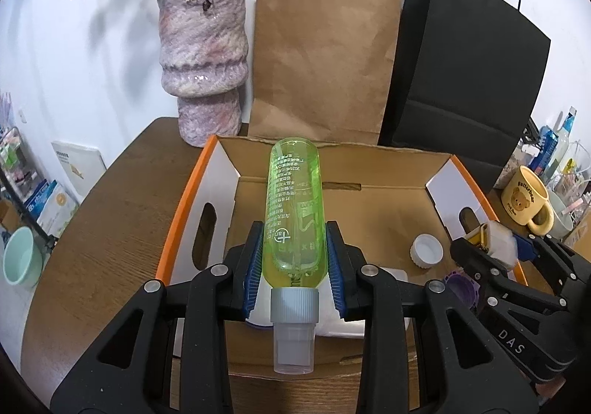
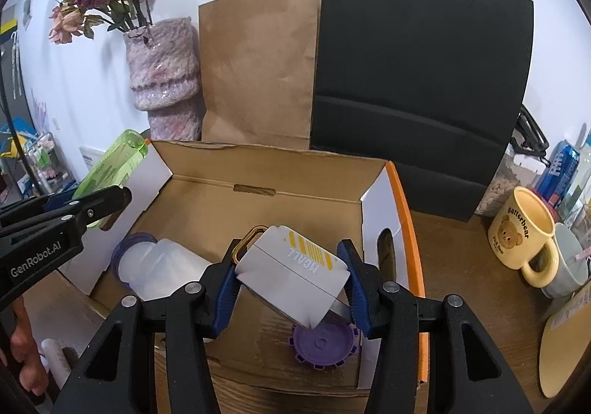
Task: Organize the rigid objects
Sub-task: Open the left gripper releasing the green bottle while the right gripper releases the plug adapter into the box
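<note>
The green bottle (image 1: 293, 207) sits between the blue pads of the left gripper (image 1: 294, 258), cap end toward the camera, and hangs over the open cardboard box (image 1: 391, 199). The pads sit at its two sides, but I cannot tell if they squeeze it hard. The right gripper (image 2: 291, 275) is clamped on a white case (image 2: 295, 271) with yellow stripes, at about 3 o'clock from the bottle, also over the box. Some things are already in the box: a white cap (image 1: 426, 251) at 3 o'clock on the floor, a purple lid (image 2: 321, 342) at 6 o'clock, and a cloudy white jar (image 2: 159, 271) lying at 9 o'clock. So I think the job is partly done. The bottle and the case still need to go down inside. A yellow bear mug (image 2: 524, 233) stands outside the box at 3 o'clock, on the brown table (image 1: 110, 221).
</note>
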A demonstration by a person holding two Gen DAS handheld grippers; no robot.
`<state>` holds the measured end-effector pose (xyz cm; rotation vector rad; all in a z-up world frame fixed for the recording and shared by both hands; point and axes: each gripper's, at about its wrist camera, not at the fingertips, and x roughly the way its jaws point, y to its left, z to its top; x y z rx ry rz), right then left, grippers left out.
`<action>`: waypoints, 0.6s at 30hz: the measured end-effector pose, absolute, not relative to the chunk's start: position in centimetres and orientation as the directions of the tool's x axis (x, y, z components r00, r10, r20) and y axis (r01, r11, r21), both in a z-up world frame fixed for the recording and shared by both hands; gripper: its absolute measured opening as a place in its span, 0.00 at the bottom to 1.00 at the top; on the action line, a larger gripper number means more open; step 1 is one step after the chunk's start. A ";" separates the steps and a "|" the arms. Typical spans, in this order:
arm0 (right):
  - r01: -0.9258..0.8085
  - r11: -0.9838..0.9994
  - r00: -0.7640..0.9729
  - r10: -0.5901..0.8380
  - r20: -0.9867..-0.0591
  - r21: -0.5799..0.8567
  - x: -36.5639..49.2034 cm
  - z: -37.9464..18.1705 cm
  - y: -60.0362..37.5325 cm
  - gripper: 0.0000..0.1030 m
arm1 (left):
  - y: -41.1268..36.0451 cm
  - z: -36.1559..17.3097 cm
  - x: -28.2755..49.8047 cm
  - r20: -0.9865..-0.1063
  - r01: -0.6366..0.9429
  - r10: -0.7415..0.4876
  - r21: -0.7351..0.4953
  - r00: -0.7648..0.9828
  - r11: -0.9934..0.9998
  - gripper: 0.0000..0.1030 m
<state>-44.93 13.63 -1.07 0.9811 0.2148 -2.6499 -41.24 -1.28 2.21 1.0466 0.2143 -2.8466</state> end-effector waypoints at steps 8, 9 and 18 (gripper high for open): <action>0.303 -0.952 -0.730 -0.198 -0.654 -0.050 -44.6 -0.9 14.5 0.93 | -1.2 3.8 -39.9 -0.581 0.160 -0.085 -0.079 -0.809 -0.984 1.00; 0.301 -0.952 -0.731 -0.197 -0.654 -0.050 -44.6 -0.9 14.5 0.93 | -1.2 3.8 -39.9 -0.580 0.161 -0.086 -0.079 -0.810 -0.984 1.00; 0.290 -0.955 -0.750 -0.190 -0.634 -0.057 -43.6 0.0 14.7 0.93 | -1.4 4.3 -39.2 -0.580 0.170 -0.089 -0.087 -0.810 -0.982 1.00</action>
